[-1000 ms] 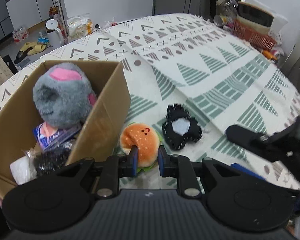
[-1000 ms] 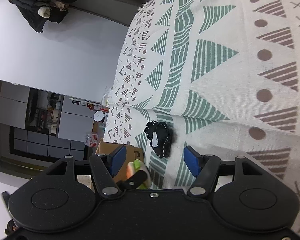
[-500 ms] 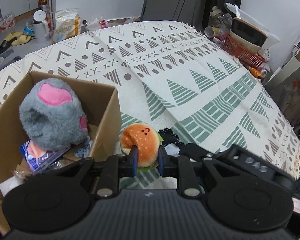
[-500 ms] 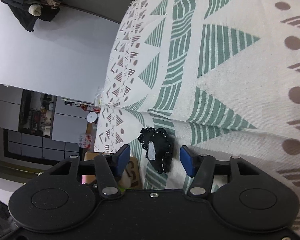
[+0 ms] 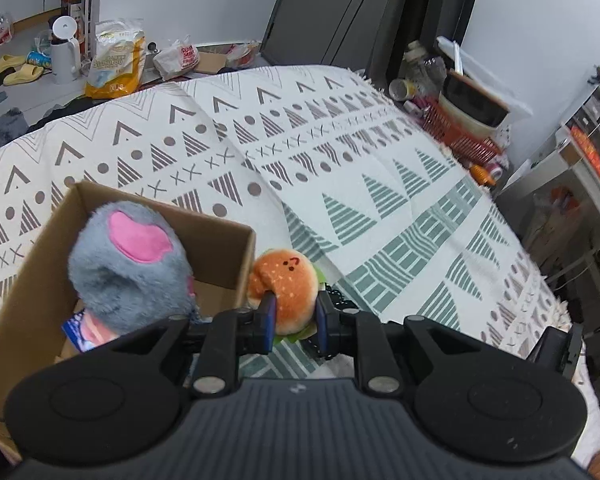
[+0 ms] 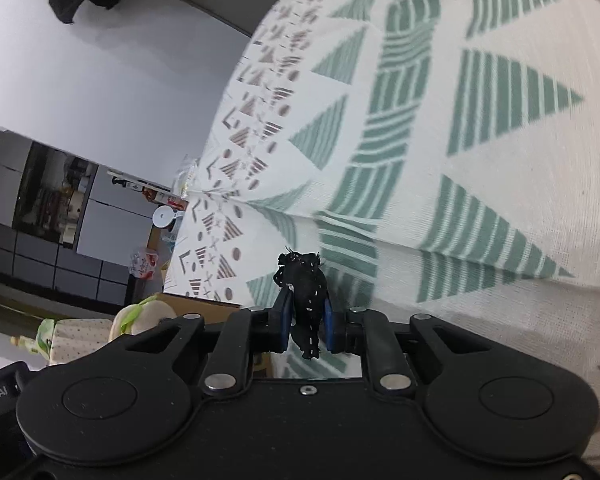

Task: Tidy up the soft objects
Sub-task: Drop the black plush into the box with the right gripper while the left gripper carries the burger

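One burger plush [image 5: 286, 285] pinched in my left claw [image 5: 293, 316], blue pads squeezing its lower half from both sides. It sits just right of the near-right corner of the cardboard box [image 5: 240, 256], above the counter cloth; can't tell if it touches the box wall. One black plush with white stitching [image 6: 306, 296] is clamped in my right claw [image 6: 307, 322], the pads closed tight on its middle, top and bottom ends sticking out past them. In the left wrist view a bit of that black plush [image 5: 338, 298] shows just right of the burger, mostly hidden behind my left claw.

One box, open top, on the left of the counter. Inside: one big grey plush with a pink patch [image 5: 130, 268] filling most of it, one blue-and-pink printed item [image 5: 86, 326] under it, mostly hidden. In the right wrist view the box edge [image 6: 204, 304] shows left of my claw.

One counter, covered by a white cloth with green and brown triangles [image 5: 340, 184]. Far off the counter, on the floor: one white kettle [image 5: 65, 56], one yellow bag [image 5: 116, 64]. Far right: one red basket [image 5: 462, 136].
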Available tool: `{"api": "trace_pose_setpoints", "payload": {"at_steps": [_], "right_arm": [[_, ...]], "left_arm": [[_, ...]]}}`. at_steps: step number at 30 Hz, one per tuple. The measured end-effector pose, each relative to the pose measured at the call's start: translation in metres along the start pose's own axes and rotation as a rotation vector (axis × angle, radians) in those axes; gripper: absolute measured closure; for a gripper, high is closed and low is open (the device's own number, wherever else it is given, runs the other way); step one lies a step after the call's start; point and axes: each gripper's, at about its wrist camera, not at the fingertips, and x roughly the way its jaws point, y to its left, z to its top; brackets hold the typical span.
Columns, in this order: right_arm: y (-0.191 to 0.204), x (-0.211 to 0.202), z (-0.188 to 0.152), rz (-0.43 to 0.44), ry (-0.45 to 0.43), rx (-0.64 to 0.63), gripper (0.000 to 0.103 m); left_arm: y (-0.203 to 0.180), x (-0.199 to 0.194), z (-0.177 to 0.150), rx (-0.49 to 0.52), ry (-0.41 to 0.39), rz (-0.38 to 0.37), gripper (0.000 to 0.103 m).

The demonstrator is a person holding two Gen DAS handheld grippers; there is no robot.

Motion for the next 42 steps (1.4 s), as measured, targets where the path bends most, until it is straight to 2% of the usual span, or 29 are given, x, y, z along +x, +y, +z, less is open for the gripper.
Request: {"api": "trace_pose_setpoints", "payload": {"at_steps": [5,8,12,20,24,28,30,32,36,38,42], "right_arm": [[0.019,-0.015,-0.004,-0.005,-0.031,-0.049,0.087],[0.032,-0.025,-0.007,0.003,-0.05,-0.087,0.087],[0.052,-0.035,-0.011,0.017,-0.072,-0.132,0.089],[0.081,-0.045,-0.024,0.027,-0.094,-0.198,0.089],[0.097,-0.053,-0.029,0.073,-0.102,-0.237,0.089],[0.111,-0.049,-0.037,0.122,-0.057,-0.269,0.088],[0.115,-0.044,-0.04,0.135,-0.025,-0.281,0.088],[0.117,-0.039,-0.042,0.126,0.019,-0.285,0.08],[0.115,-0.041,-0.042,0.136,0.035,-0.27,0.07],[0.111,-0.045,-0.038,0.136,0.021,-0.256,0.067],[0.098,-0.049,-0.029,0.116,-0.008,-0.21,0.066]], "left_arm": [[0.014,-0.023,0.005,-0.017,-0.021,-0.035,0.089],[0.024,-0.037,0.007,-0.025,-0.033,-0.052,0.097],[0.04,-0.051,0.006,-0.039,-0.047,-0.059,0.102],[0.069,-0.065,0.004,-0.083,-0.048,-0.056,0.102],[0.079,-0.066,0.006,-0.1,-0.043,-0.033,0.098],[0.088,-0.064,0.008,-0.108,-0.017,-0.007,0.097],[0.093,-0.063,0.009,-0.118,-0.008,0.004,0.092],[0.095,-0.061,0.01,-0.121,0.001,0.023,0.085],[0.092,-0.06,0.014,-0.121,-0.009,0.03,0.055],[0.087,-0.059,0.016,-0.109,-0.021,0.026,0.05],[0.077,-0.051,0.019,-0.105,-0.012,0.016,0.049]]}}
